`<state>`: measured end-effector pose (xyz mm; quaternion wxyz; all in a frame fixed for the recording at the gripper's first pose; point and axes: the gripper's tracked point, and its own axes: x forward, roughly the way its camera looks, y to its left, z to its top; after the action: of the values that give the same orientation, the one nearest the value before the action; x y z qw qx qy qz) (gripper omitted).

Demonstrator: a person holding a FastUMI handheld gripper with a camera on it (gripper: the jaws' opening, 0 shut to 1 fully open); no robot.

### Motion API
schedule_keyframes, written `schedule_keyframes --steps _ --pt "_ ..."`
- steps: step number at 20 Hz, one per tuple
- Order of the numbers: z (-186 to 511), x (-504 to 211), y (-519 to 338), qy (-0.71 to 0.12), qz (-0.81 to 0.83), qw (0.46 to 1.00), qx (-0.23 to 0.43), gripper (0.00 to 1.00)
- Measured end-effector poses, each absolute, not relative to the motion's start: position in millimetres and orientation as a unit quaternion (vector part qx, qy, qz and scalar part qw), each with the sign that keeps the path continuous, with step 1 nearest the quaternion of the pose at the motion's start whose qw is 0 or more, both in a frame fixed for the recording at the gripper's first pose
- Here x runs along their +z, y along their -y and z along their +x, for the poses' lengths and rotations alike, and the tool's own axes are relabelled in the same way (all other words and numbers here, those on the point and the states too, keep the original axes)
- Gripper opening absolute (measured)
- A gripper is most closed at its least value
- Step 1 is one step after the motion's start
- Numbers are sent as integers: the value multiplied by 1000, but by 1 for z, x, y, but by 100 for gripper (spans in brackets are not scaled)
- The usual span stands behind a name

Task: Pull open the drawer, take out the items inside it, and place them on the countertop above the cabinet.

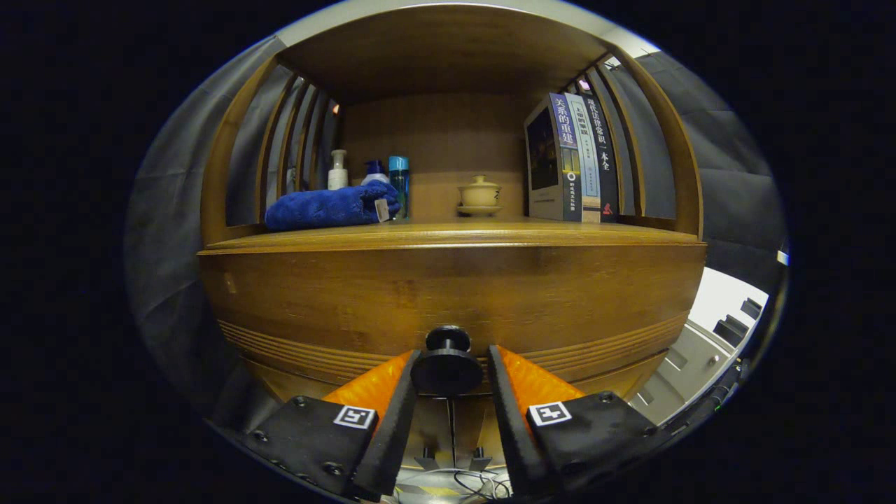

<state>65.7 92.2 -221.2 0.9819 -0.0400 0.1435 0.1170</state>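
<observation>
Gripper view: gripper point(448, 374) straddled the knob point(446, 367) on the drawer point(448, 301), fingers flanking it, contact unclear.
Slip risk: can't tell if clamped; loose pull would lose it.

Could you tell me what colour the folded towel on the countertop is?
Deep blue; the folded towel shows clearly in the gripper view.

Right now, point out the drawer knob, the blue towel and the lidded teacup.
drawer knob point(446, 369): gripper view, its round front face, between the fingers.
blue towel point(329, 208): gripper view, middle of the roll.
lidded teacup point(479, 194): gripper view, the bowl's side.
</observation>
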Motion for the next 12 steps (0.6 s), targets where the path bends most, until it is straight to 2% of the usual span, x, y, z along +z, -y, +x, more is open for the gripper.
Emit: schedule_keyframes --steps 1,3,12 --pt "65 -224 -95 -144 -38 981 121 66" --pt "65 -223 -93 -142 -50 981 119 54" --pt "64 -231 -93 -157 -38 981 109 43"
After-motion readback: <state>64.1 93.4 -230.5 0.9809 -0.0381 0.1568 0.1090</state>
